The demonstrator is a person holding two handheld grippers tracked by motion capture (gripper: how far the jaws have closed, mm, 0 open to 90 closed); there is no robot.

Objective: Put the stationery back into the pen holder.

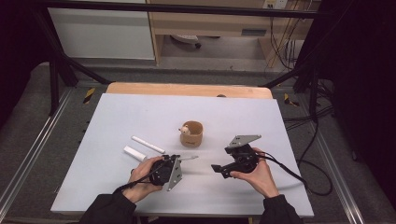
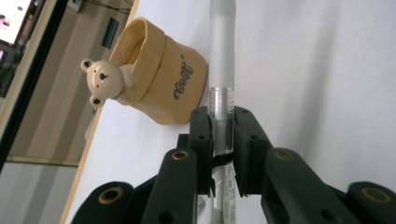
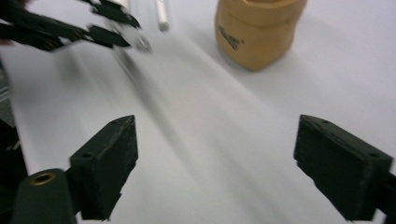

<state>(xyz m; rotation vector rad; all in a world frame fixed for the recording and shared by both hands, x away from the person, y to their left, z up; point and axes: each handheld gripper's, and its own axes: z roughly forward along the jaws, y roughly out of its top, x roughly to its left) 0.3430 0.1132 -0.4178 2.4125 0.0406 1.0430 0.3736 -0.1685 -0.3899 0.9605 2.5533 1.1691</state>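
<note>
The left claw point(image 2: 222, 135) pinches a pen point(image 2: 223, 56) by its middle, near the bear cup point(image 2: 156, 79) on the worktop point(image 1: 116, 116). The pen looks light, stiff and slippery. The right claw point(image 3: 215, 172) is spread wide, holding nothing.

Black sleeves; black grippers with brass-ringed holes, grey three-cornered plates, trailing black cables

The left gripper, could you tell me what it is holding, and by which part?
The left gripper is shut on a pen, clamped at the clear section next to its frosted barrel. The right gripper is open, holding nothing.
</note>
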